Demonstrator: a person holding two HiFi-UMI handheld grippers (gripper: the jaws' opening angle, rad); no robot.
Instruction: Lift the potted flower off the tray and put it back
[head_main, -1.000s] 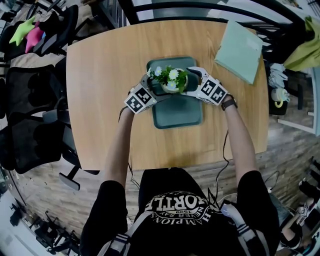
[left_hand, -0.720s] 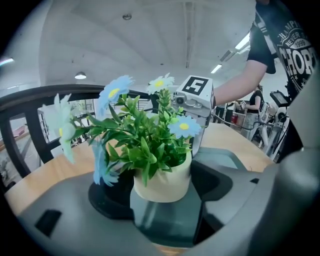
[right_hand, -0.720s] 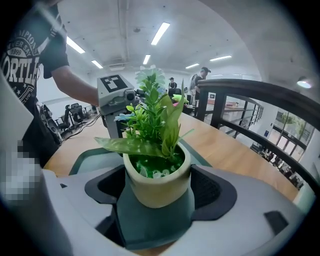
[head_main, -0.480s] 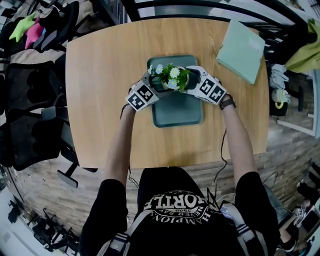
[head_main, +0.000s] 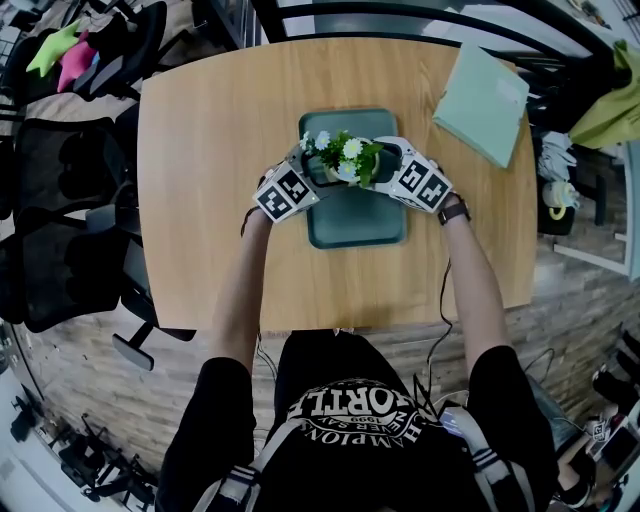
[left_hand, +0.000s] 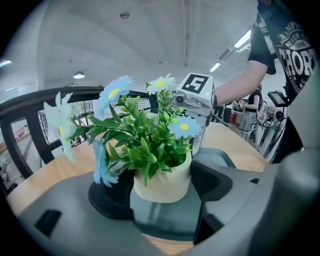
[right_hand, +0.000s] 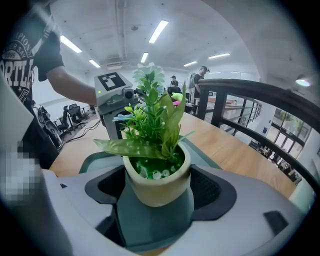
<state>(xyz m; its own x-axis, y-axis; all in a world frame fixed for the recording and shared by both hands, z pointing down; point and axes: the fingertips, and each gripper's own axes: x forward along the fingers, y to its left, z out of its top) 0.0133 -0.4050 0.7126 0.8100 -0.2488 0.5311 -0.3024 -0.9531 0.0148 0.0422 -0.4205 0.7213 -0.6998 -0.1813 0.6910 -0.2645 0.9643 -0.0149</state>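
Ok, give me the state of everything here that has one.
tray: flat on the table.
pot: upright, over the tray; lifted or resting, unclear.
left gripper: jaws have just been closing, shut on the pot.
right gripper: jaws have just been closing, shut on the pot.
folder: closed, flat on the table.
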